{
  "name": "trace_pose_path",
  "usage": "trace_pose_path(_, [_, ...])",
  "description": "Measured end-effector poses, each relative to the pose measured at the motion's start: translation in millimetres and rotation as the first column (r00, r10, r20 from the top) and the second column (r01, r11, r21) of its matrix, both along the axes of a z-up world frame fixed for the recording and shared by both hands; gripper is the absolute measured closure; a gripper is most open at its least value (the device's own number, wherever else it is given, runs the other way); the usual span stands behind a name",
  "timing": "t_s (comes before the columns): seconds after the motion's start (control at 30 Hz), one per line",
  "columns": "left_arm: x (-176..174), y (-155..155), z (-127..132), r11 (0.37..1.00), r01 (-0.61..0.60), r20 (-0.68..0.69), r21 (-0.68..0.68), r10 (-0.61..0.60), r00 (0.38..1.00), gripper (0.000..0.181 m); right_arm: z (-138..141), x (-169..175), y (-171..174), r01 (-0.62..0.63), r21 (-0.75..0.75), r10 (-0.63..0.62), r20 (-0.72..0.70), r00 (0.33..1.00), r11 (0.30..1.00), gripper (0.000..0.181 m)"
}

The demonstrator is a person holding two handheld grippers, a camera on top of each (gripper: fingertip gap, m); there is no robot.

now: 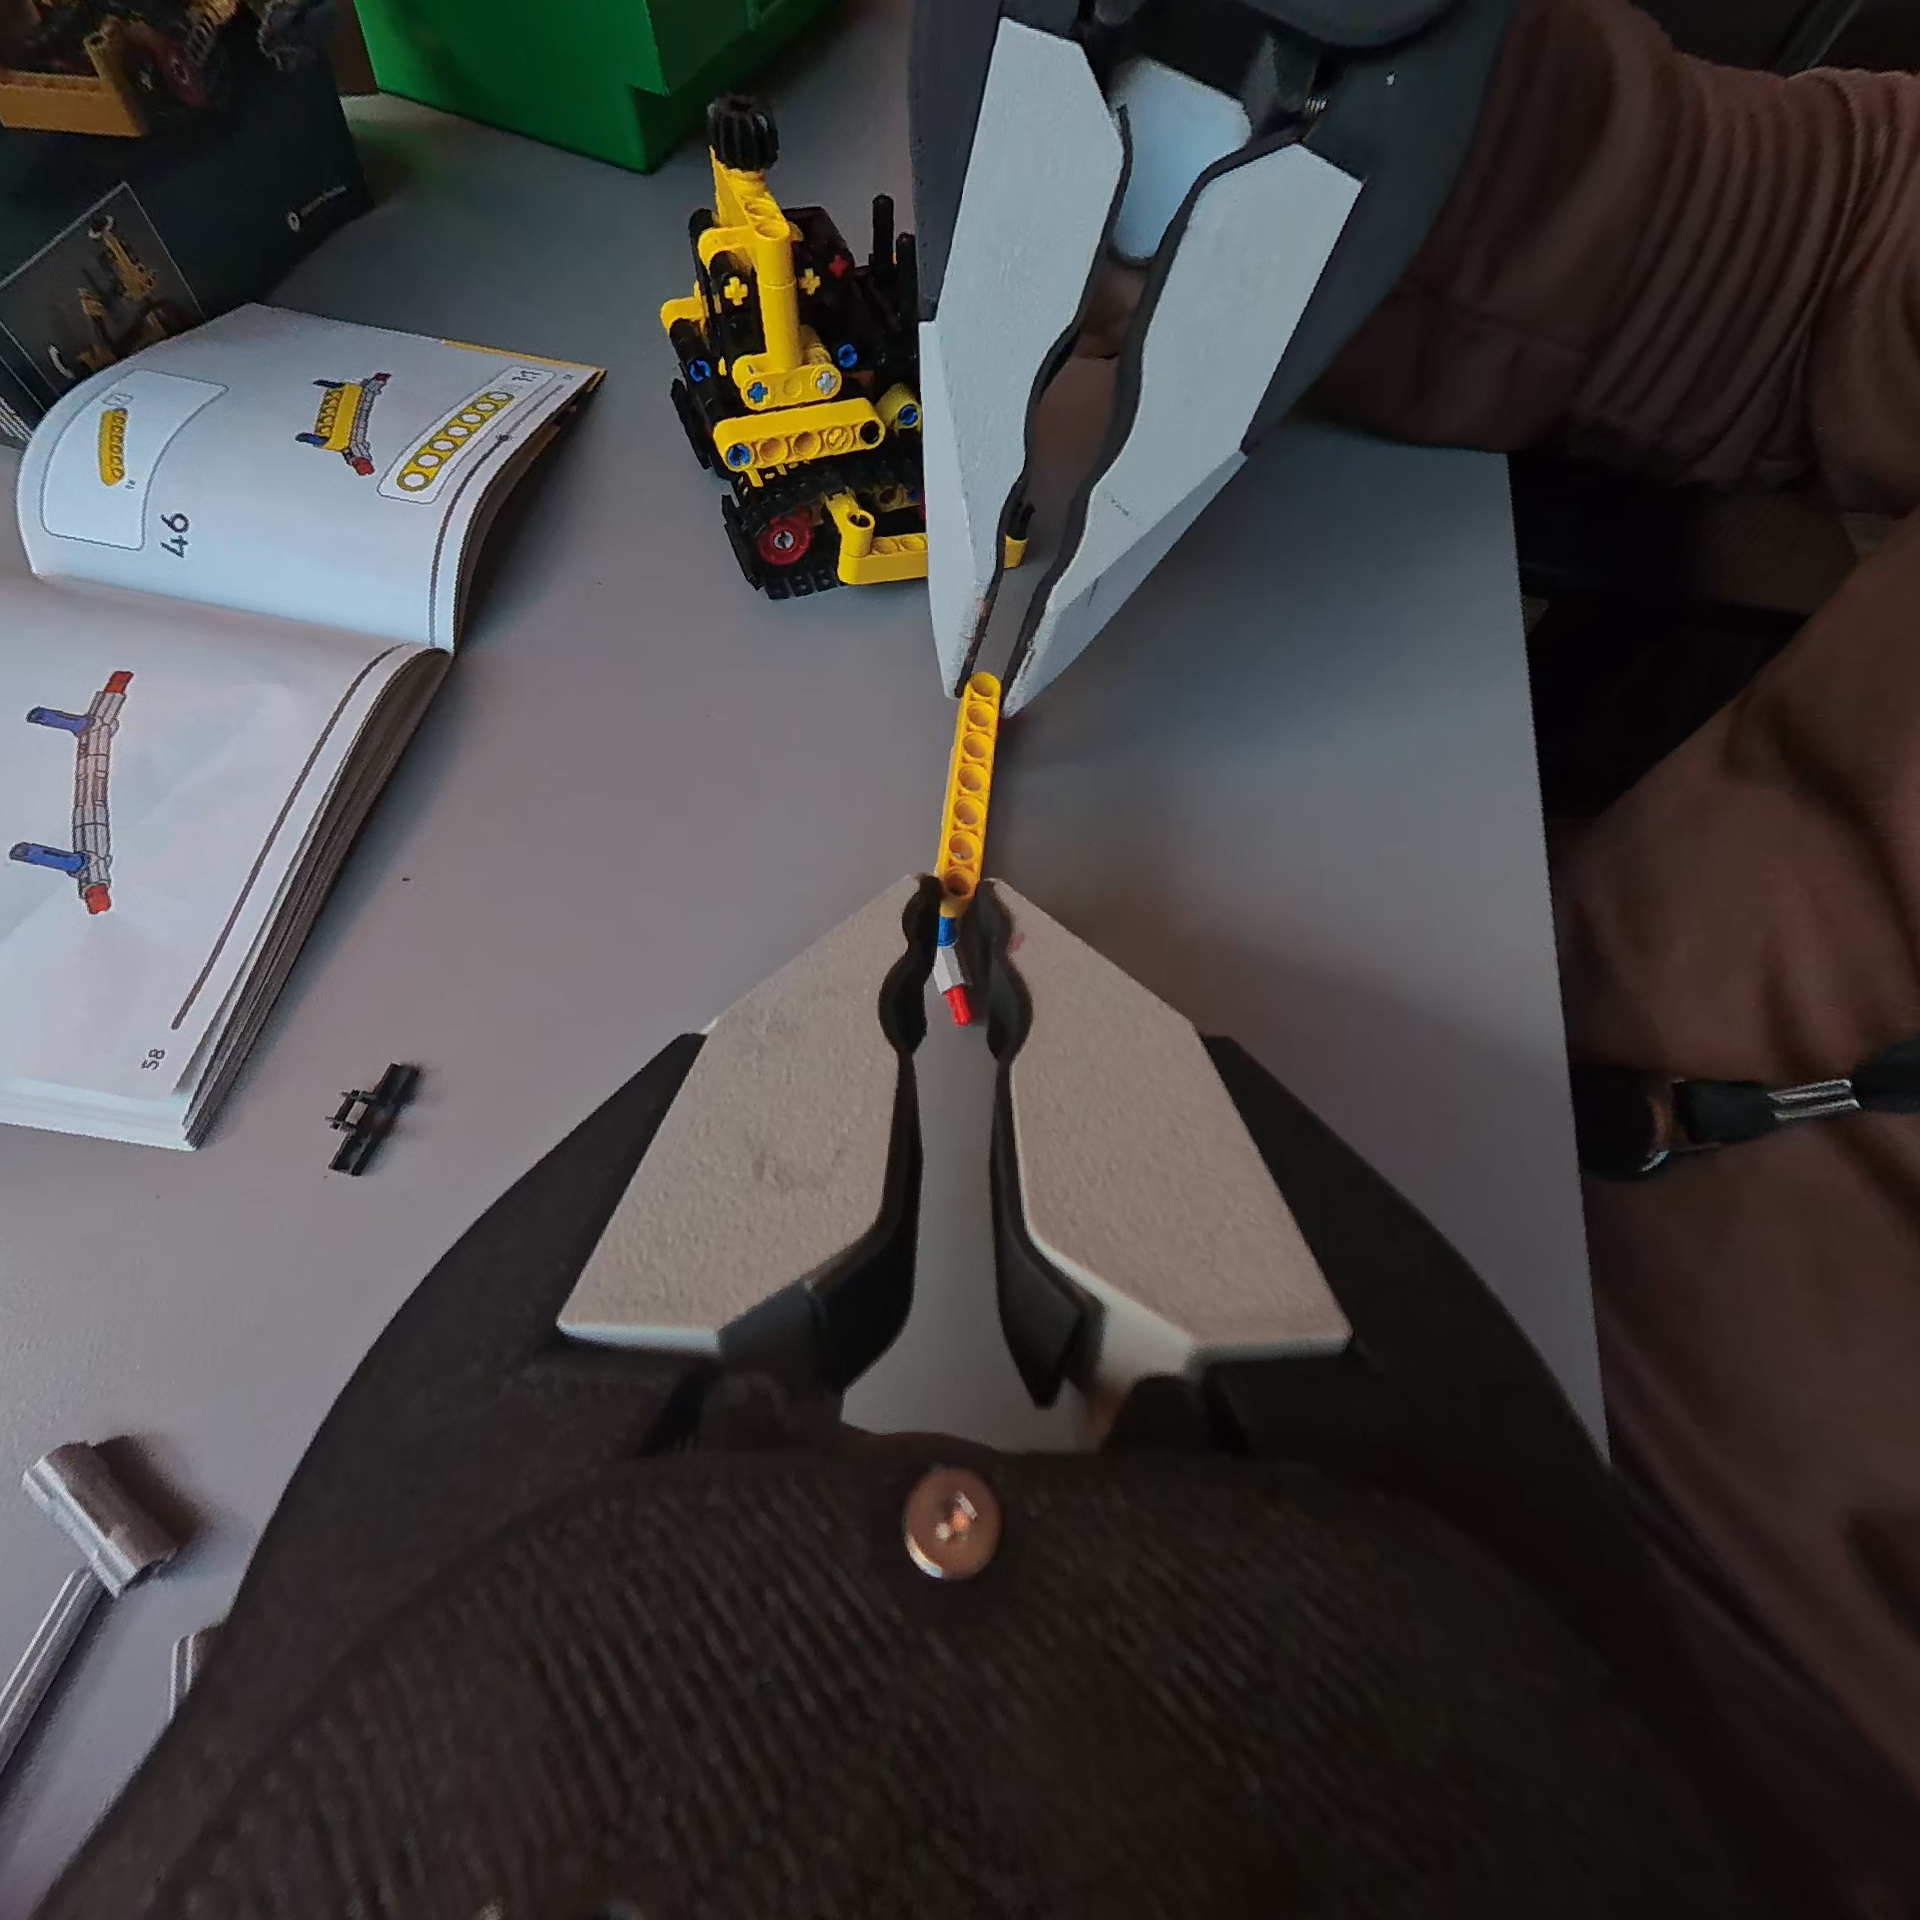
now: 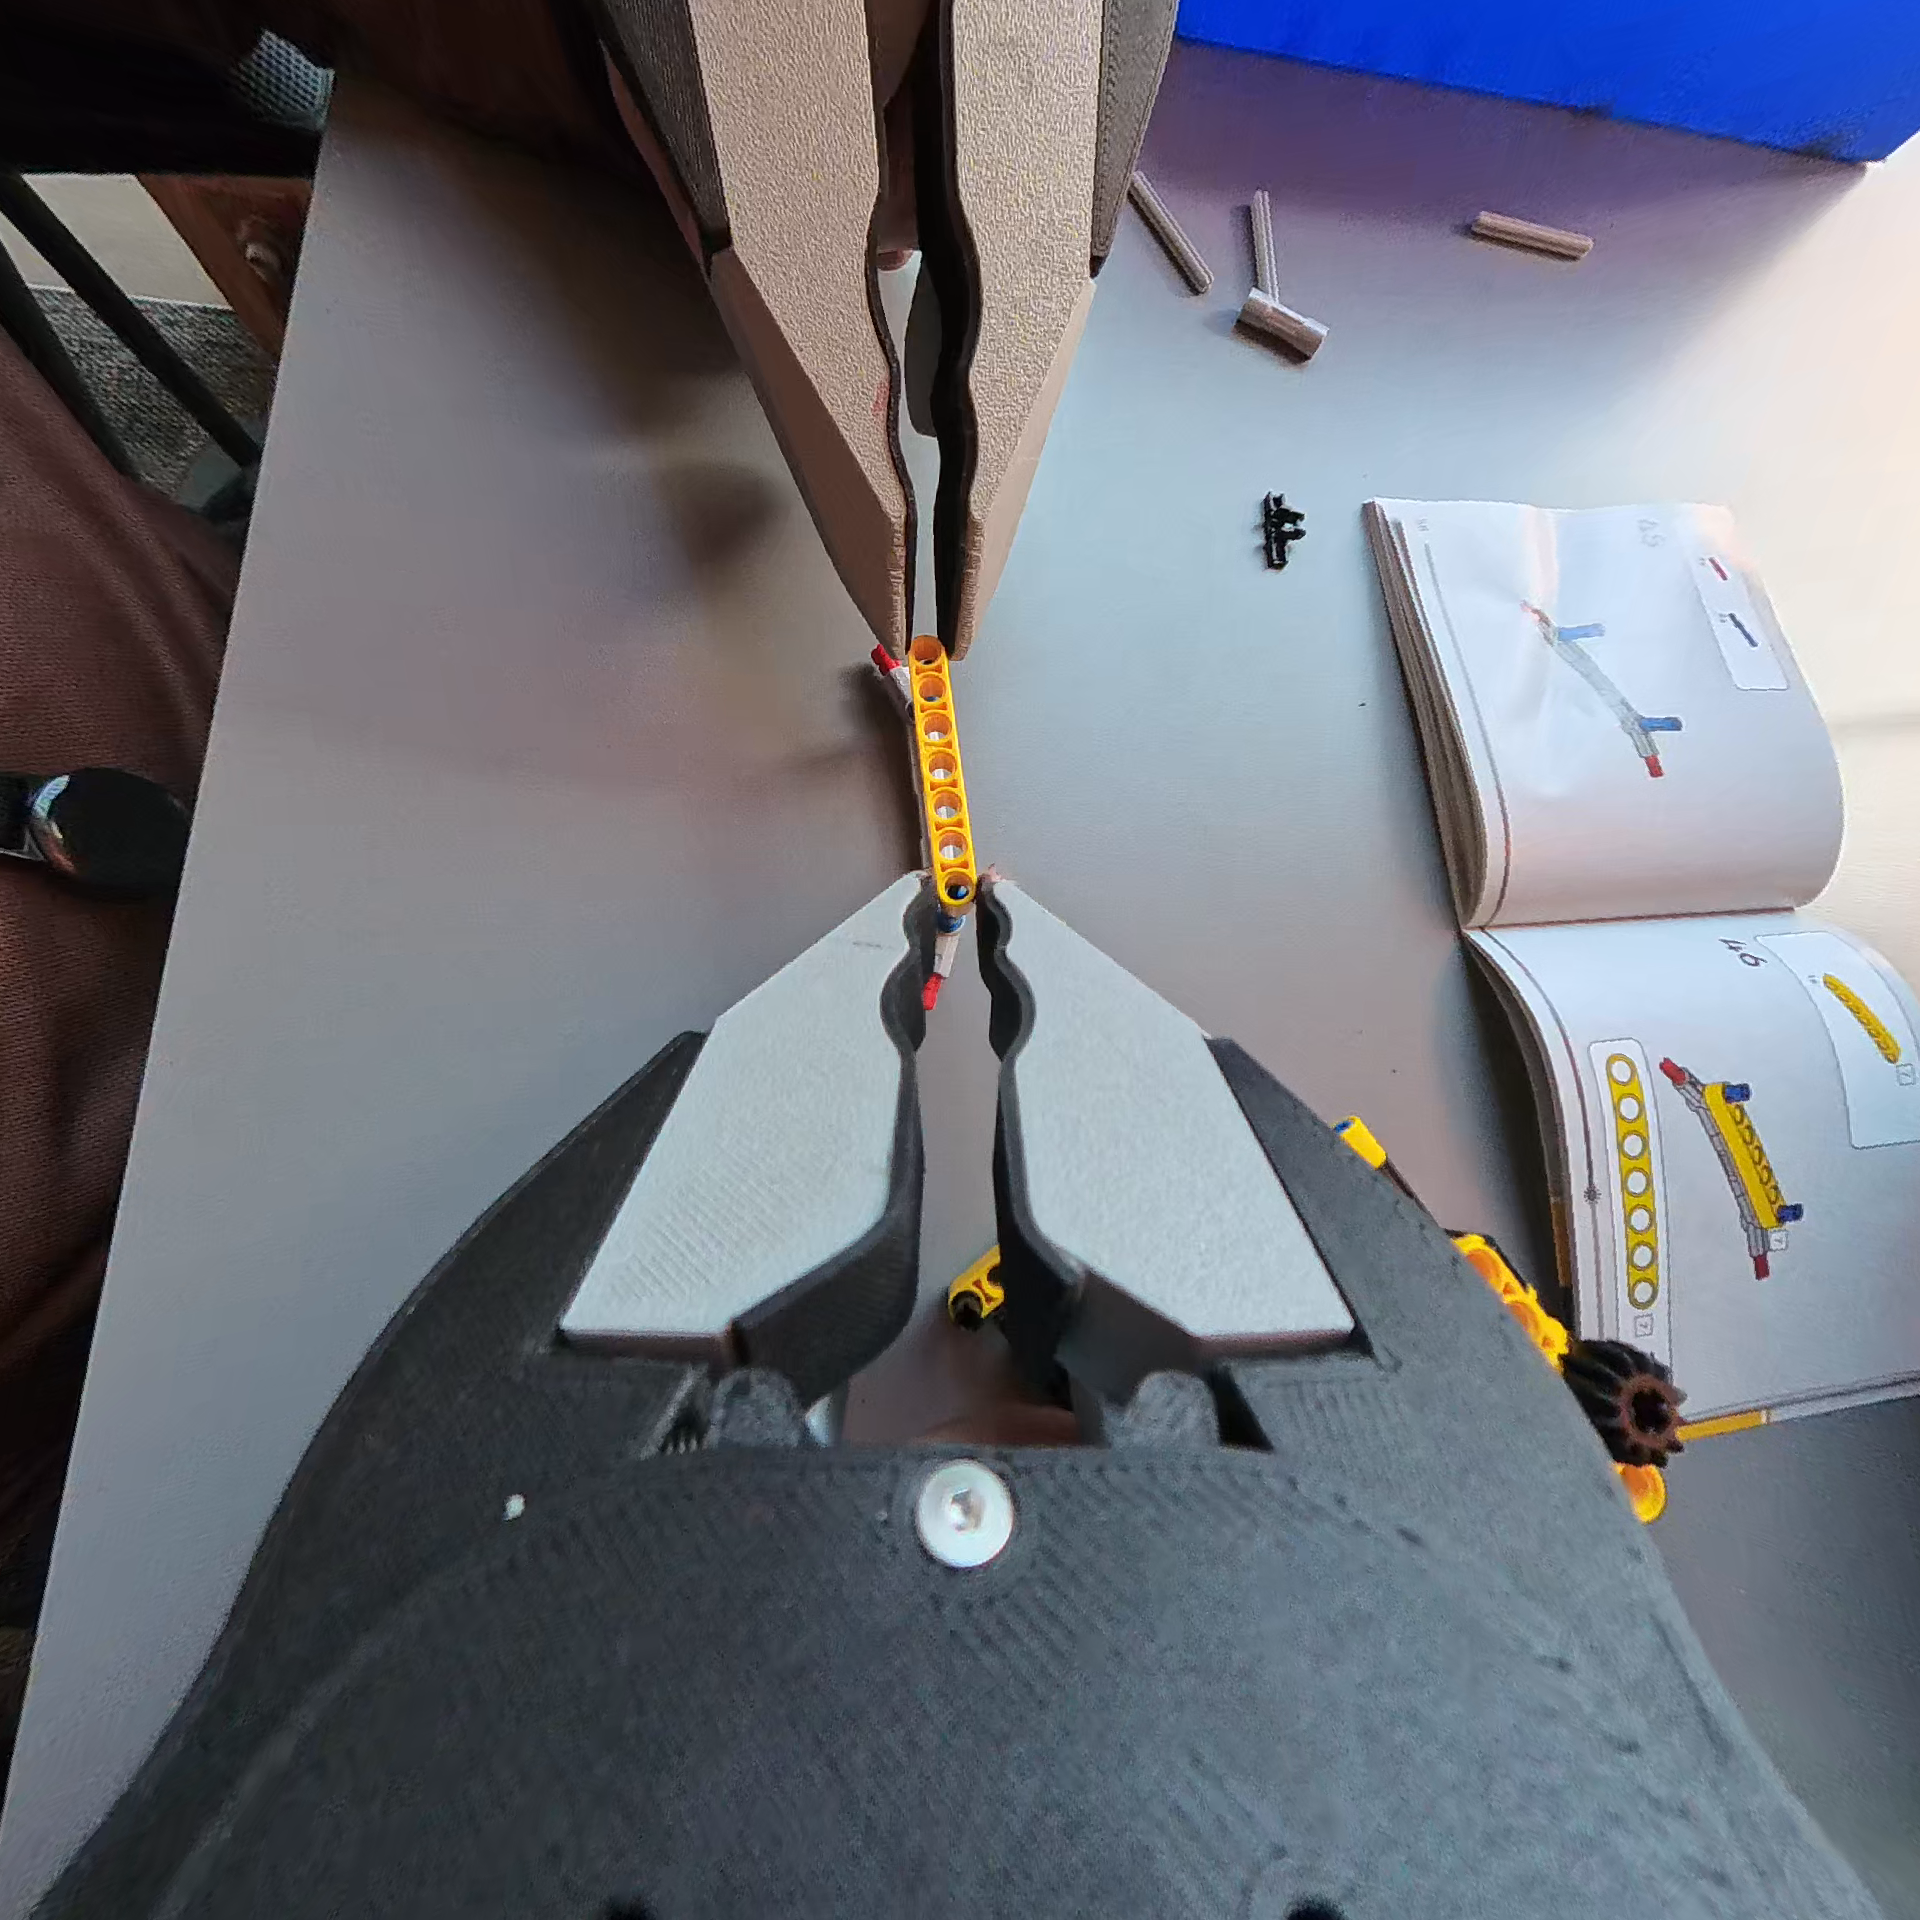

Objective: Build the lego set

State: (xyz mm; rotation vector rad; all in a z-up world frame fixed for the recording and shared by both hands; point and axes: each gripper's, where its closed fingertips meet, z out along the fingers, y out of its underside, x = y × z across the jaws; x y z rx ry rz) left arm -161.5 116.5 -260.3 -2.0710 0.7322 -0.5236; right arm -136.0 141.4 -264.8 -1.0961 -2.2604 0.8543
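A yellow beam with holes (image 1: 968, 790) hangs above the grey table (image 1: 644, 790), pinned by blue pins to a grey bar with red ends (image 1: 954, 987). My left gripper (image 1: 956, 891) is shut on the near end of this assembly. My right gripper (image 1: 987, 688) reaches in from the top of the left wrist view and is shut on the far end. In the right wrist view, the beam (image 2: 940, 769) spans from my right gripper (image 2: 956, 888) to my left gripper (image 2: 928, 646), and the grey bar (image 2: 938, 977) shows behind it. The yellow and black vehicle model (image 1: 800, 416) stands behind.
An open instruction booklet (image 1: 208, 623) (image 2: 1662, 935) lies to one side, with a small black piece (image 1: 372, 1117) (image 2: 1283, 530) beside it. Grey tool parts (image 1: 94, 1517) (image 2: 1278, 322), a green box (image 1: 603, 62), a blue box (image 2: 1558, 62) and the table edge (image 1: 1538, 831) by a brown sleeve. About 5 centimetres separates my left fingertips from my right. Between my left fingertips and the small black piece (image 1: 372, 1117) there is roughly 11 centimetres. It turns up in the right wrist view (image 2: 1281, 513) as well.
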Motion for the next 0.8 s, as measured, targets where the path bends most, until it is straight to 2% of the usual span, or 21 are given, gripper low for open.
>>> trace_pose_path(0.4, [0.5, 0.1, -0.2, 1.0, -0.005, -0.022, 0.017, 0.005, 1.0, 0.178, -1.5, -0.4, 0.8, -0.033, -0.007, 0.034, 0.021, 0.999, 0.999, 0.177])
trace_pose_path(0.63, [-2.8, 3.5, -0.8, 0.999, -0.036, -0.035, 0.024, 0.037, 0.999, 0.178, -2.6, -3.1, 5.1, -0.061, 0.073, 0.057, 0.049, 0.997, 0.995, 0.177])
trace_pose_path(0.8, [0.1, 0.3, -0.8, 1.0, -0.012, -0.031, 0.021, 0.012, 0.999, 0.178, -2.4, -0.1, 1.4, -0.078, 0.048, 0.076, 0.043, 0.996, 0.996, 0.177])
